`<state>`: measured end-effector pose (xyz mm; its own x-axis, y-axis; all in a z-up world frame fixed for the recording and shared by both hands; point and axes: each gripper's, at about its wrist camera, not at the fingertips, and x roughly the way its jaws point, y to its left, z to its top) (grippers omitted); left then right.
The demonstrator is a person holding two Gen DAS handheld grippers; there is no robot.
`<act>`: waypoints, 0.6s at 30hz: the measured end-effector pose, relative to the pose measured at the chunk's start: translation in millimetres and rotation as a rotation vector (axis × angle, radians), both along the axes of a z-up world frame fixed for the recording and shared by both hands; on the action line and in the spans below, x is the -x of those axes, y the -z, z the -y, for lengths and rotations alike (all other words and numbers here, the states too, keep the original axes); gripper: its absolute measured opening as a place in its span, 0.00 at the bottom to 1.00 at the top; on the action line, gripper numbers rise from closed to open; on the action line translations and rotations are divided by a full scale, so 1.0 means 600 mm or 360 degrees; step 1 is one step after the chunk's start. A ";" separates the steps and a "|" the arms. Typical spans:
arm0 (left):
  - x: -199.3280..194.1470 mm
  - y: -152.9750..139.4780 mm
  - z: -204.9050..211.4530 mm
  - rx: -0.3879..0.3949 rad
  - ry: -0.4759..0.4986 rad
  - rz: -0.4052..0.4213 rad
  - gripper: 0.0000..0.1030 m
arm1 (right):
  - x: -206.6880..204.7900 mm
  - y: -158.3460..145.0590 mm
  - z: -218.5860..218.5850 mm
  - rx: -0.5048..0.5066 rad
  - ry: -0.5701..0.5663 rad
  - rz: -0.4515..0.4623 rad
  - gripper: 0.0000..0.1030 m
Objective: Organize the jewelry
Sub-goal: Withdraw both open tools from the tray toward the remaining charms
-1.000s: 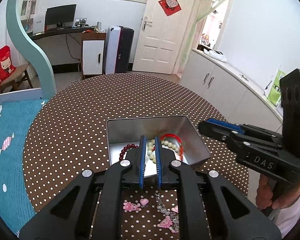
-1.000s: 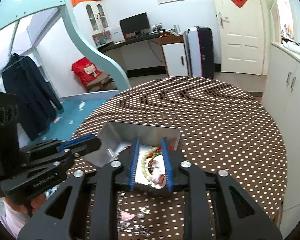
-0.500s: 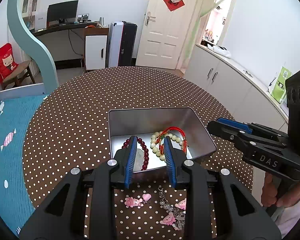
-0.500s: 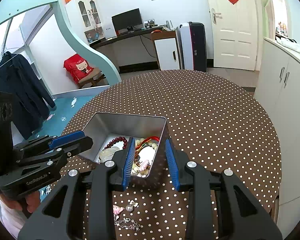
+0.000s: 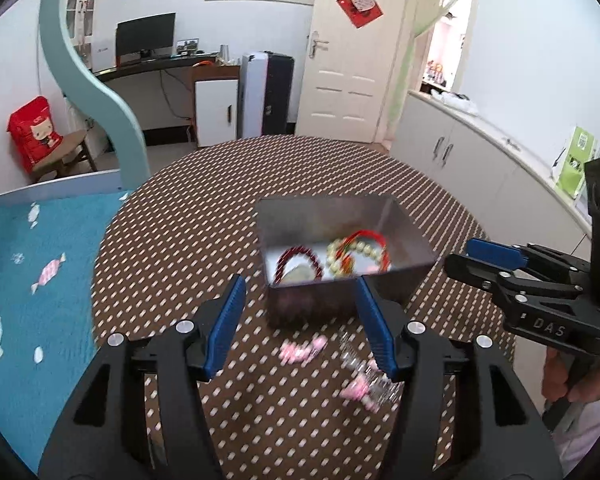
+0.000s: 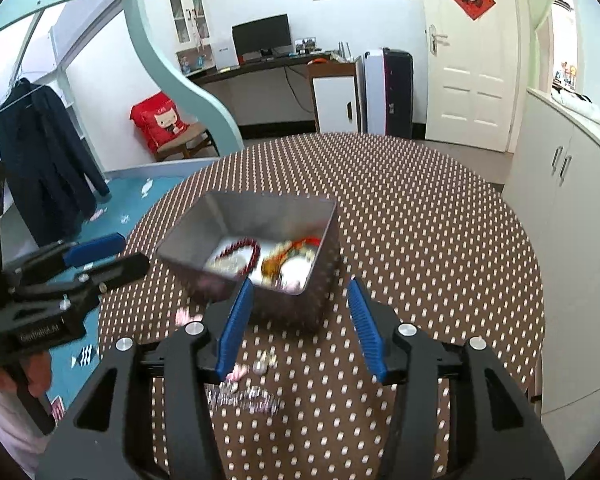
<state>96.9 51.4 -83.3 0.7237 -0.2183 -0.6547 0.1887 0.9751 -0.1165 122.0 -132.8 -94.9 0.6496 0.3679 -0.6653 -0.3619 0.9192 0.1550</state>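
On the round bench w/ brown polka-dot cloth, the left gripper has its blue-padded jaws set wide apart, having just been opening; nothing is clamped, only bare cloth and the near wall of the tin show in the gap. Right of that sits the open rectangular silver metal tin, approx. mid-bench. Inside it: a dark red bead bracelet, a cream pearl bracelet w/ red cord, so part of the sorting looks done. Left to do, as a judgement: small pink charm pieces and a silvery chain w/ pink bits lie loose on the cloth just in front of the tin, blurred, exact count unclear. Furthest right, the right gripper is likewise spread, jaws just been opening, empty, hovering near the tin's front corner; whether it touches it can't be told.
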 end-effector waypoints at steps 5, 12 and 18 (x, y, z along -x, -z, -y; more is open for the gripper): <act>0.016 0.025 -0.010 -0.0035 -0.0008 -0.0070 0.56 | 0.020 0.031 -0.016 0.0049 -0.0066 -0.0067 0.46; 0.031 0.052 -0.015 -0.0055 0.0009 -0.0133 0.56 | 0.033 0.072 -0.040 0.0138 -0.0143 -0.0145 0.30; 0.035 0.071 -0.012 -0.0059 0.0019 -0.0182 0.56 | 0.024 0.088 -0.054 0.0135 -0.0157 -0.0193 0.20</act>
